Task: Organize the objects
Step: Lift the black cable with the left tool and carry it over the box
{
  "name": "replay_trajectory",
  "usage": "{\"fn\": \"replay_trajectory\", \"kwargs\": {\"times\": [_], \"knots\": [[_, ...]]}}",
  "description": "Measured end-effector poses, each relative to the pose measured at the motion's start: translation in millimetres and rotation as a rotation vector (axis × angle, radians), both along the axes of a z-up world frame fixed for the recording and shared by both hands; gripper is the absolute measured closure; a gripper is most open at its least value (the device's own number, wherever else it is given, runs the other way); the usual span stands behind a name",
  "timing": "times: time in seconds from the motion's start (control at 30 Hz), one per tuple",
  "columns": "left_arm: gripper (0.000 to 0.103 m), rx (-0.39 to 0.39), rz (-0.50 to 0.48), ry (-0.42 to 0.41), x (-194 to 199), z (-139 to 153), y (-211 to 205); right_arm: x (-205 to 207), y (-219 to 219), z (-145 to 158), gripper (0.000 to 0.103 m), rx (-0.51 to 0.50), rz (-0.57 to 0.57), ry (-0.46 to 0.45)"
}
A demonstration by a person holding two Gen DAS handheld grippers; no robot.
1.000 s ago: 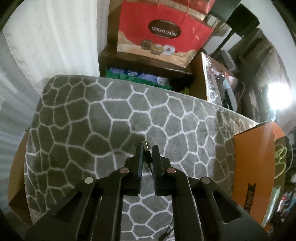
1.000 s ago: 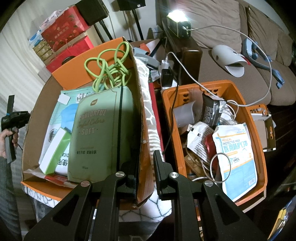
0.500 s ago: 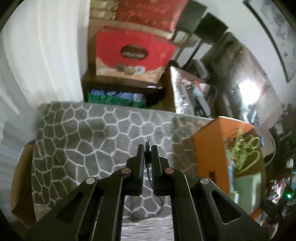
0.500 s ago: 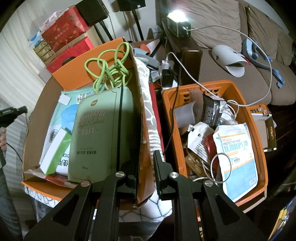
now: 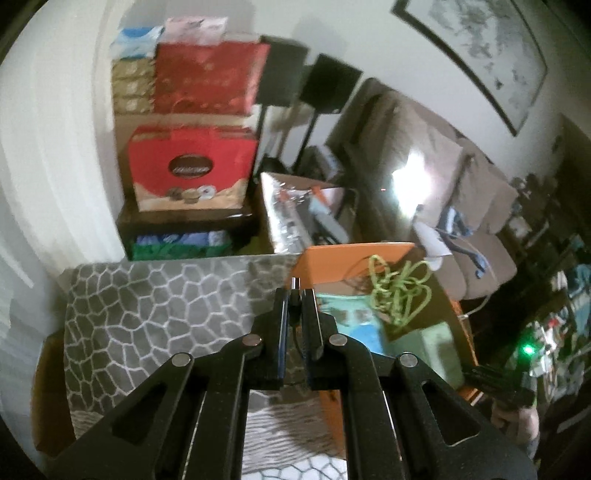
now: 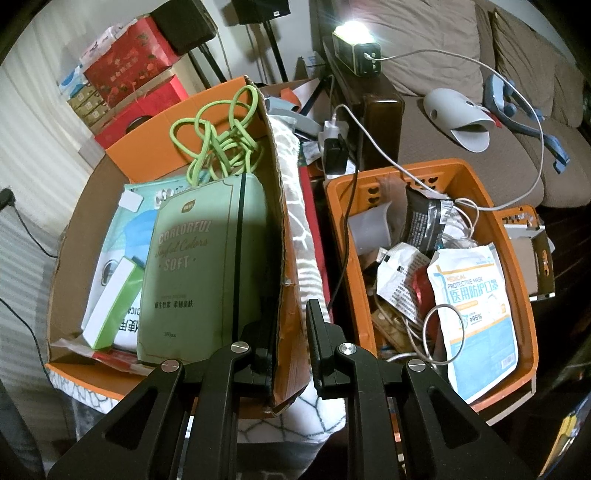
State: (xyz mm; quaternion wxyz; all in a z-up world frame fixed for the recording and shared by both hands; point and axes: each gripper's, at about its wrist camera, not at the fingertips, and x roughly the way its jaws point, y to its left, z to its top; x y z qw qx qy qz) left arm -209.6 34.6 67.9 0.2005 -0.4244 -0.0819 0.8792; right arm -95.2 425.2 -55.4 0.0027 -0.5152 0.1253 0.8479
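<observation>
My left gripper (image 5: 294,295) is shut on the small metal-tipped plug (image 5: 294,284) of a thin black cable, which hangs down between the fingers. It hovers over the grey honeycomb blanket (image 5: 155,314), at the near edge of the orange cardboard box (image 5: 351,254). My right gripper (image 6: 291,325) is shut on that box's right wall (image 6: 277,206), one finger inside and one outside. The box holds a tangled green cable (image 6: 218,136), a green tissue pack (image 6: 207,258) and other packets. The black cable (image 6: 26,229) trails at the left edge of the right wrist view.
An orange plastic basket (image 6: 517,266) full of packets, a mask pack (image 6: 476,314) and white wires stands right of the box. Behind it are a sofa (image 6: 443,122), a lit lamp (image 6: 354,33) and chargers. Red gift boxes (image 5: 192,166) are stacked by the wall.
My left gripper has risen and swung right with the cable plug, from low over the blanket to the orange box's edge. The right gripper has kept still on the box wall.
</observation>
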Motion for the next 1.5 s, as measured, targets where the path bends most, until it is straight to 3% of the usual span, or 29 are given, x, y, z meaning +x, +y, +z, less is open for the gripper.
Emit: {"fn": "replay_trajectory", "kwargs": {"times": [0.33, 0.57, 0.7, 1.07, 1.5], "knots": [[0.097, 0.017, -0.092, 0.054, 25.7, 29.1, 43.1, 0.1, -0.4, 0.8, 0.087, -0.003, -0.001, 0.000], [0.097, 0.015, -0.153, 0.047, 32.9, 34.9, 75.7, -0.5, -1.5, 0.9, 0.087, -0.006, -0.001, 0.001], [0.097, 0.011, -0.192, 0.018, 37.2, 26.7, 96.5, -0.1, -0.7, 0.8, 0.087, -0.004, -0.001, 0.001], [0.097, -0.108, -0.303, -0.059, 52.0, -15.7, 163.1, -1.0, -3.0, 1.3, 0.087, -0.012, -0.003, 0.005], [0.097, -0.208, -0.361, -0.159, 53.1, -66.8, 201.1, -1.4, -4.2, 2.2, 0.087, -0.018, -0.004, 0.009]]}}
